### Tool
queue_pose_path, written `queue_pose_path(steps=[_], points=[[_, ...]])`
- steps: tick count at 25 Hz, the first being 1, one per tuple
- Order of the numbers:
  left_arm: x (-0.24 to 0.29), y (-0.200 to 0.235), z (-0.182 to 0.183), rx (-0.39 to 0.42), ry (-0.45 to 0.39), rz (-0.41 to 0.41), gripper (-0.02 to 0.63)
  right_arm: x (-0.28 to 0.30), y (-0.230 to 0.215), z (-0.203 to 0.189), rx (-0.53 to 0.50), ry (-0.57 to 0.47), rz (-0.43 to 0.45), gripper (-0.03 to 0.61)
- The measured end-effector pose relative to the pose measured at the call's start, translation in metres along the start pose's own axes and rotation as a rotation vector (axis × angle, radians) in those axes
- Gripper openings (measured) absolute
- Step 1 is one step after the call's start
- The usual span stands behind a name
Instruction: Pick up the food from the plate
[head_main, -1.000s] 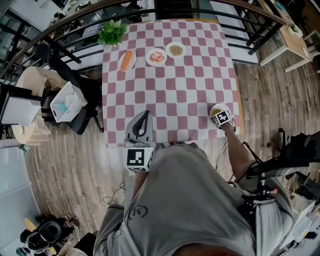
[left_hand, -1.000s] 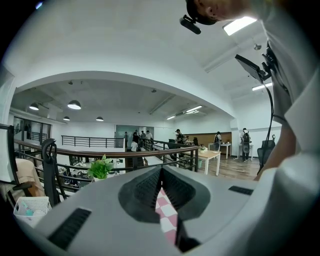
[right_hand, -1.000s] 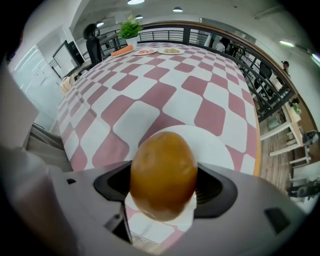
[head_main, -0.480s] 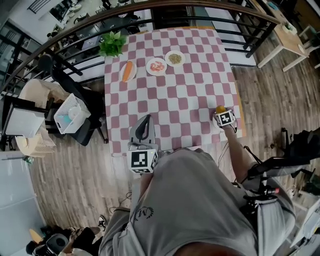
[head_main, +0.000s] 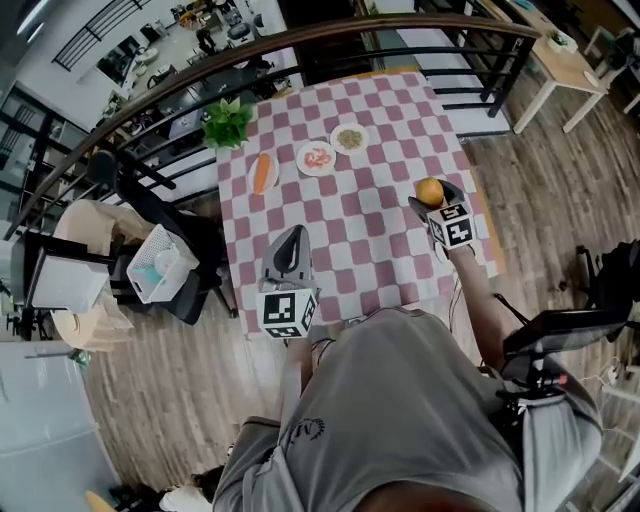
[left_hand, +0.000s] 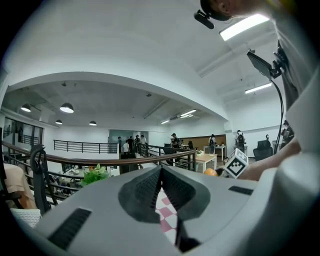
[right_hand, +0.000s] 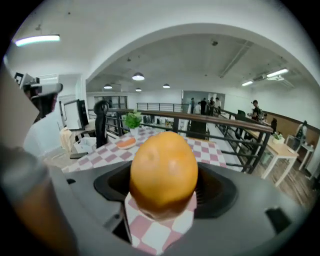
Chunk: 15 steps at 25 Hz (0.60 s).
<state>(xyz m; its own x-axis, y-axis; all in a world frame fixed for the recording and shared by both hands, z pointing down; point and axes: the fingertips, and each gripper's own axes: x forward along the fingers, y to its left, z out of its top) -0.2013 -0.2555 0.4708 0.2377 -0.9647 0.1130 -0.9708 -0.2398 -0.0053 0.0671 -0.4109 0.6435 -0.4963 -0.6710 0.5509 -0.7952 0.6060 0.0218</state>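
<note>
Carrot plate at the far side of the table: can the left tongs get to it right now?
Probably yes. The left tongs are shut and empty, and only bare checkered cloth lies between them and the carrot plate.

On pink-and-white checked table (head_main: 372, 222): potted plant (head_main: 227, 122) at the 11 o'clock corner; toward 12 o'clock, a row of oval plate (head_main: 250, 179), red-topped plate (head_main: 301, 159), brown-topped plate (head_main: 335, 140).

No legible word, brand or number is being shown in any view. Only black-and-white square patterns are being displayed on the left marker cube (head_main: 282, 313) and the right marker cube (head_main: 452, 226). A small emblem on the grey shirt (head_main: 305, 431) is being rendered too small to read.
</note>
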Motion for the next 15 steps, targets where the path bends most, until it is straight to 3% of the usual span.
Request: queue_pose_path(steps=[7,15], points=[[0.006,0.007,0.023,0.028,-0.05,0.003,0.009,-0.055,0.049,0.123,-0.071,-0.276,0.081,0.35],[-0.007,0.004,0.062,0.03,-0.141,-0.015,0.009,-0.129,0.102,0.213,-0.167,-0.498,0.154,0.351]])
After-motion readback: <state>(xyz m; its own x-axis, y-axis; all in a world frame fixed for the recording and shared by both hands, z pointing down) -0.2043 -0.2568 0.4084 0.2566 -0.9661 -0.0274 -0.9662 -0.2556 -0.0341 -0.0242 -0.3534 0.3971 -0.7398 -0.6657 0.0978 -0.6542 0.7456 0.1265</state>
